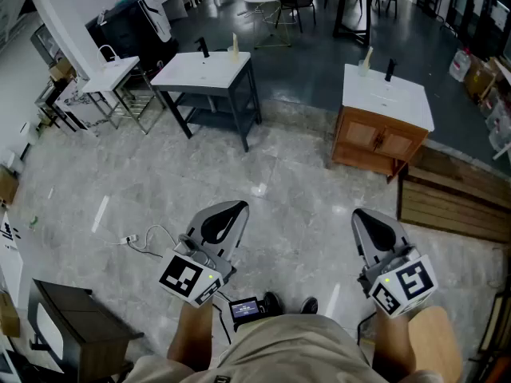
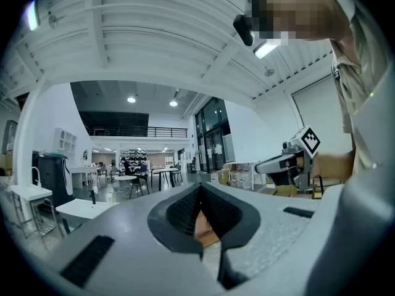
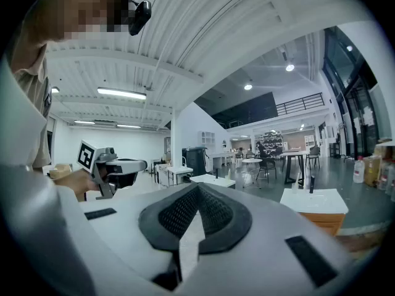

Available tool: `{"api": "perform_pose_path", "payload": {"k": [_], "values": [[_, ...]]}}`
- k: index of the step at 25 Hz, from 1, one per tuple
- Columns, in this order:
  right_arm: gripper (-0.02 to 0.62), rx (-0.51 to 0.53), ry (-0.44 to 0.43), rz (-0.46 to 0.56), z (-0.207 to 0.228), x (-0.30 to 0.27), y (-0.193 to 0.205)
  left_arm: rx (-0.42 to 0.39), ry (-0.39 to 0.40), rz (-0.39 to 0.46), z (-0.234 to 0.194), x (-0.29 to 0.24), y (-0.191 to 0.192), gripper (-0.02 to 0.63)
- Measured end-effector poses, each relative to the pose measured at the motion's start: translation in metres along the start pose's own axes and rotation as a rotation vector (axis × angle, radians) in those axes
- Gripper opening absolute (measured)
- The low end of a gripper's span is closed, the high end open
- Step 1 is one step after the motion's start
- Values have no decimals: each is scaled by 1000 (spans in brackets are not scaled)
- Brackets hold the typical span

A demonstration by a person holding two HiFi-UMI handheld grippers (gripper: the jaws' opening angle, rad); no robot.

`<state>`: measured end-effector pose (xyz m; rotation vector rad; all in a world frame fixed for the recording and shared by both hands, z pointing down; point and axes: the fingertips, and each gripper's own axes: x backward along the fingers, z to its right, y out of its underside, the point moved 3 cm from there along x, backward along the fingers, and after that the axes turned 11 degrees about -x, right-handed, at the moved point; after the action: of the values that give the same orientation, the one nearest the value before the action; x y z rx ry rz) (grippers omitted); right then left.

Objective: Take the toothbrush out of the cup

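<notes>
Both shells, left gripper (image 2: 199,195) and right gripper (image 3: 197,193): grey matt plastic, finely speckled. Inside the jaws, black ribbed pads (image 3: 177,211), matt. On the marker cubes (image 1: 190,278): matt black-on-white print. The floor (image 1: 271,174) is polished stone tile, glossy, throws back the lights. The cabinet (image 1: 375,144): warm wood, satin finish, smooth white top. The desk (image 1: 204,70): smooth white top, dark frame, looks like painted metal. The planks (image 1: 455,202): bare wood. The trousers (image 1: 279,349): khaki cloth, matt.

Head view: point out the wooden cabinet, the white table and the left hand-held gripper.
wooden cabinet (image 1: 375,138), head view, front door.
white table (image 1: 200,74), head view, bare top.
left hand-held gripper (image 1: 236,209), head view, closed jaw tips.
</notes>
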<state>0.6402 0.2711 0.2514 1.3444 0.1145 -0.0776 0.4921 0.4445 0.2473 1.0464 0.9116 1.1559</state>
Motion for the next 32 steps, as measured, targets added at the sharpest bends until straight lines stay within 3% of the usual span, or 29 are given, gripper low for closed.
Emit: {"api": "perform_pose_path", "payload": {"k": [22, 28, 32], "values": [[5, -35, -8, -15, -9, -52, 16, 23, 31, -33, -33, -2, 35, 6], [5, -54, -69, -23, 8, -46, 19, -6, -23, -57, -15, -1, 18, 6], [5, -55, -100, -26, 12, -68, 21, -26, -71, -71, -30, 6, 22, 6]]}}
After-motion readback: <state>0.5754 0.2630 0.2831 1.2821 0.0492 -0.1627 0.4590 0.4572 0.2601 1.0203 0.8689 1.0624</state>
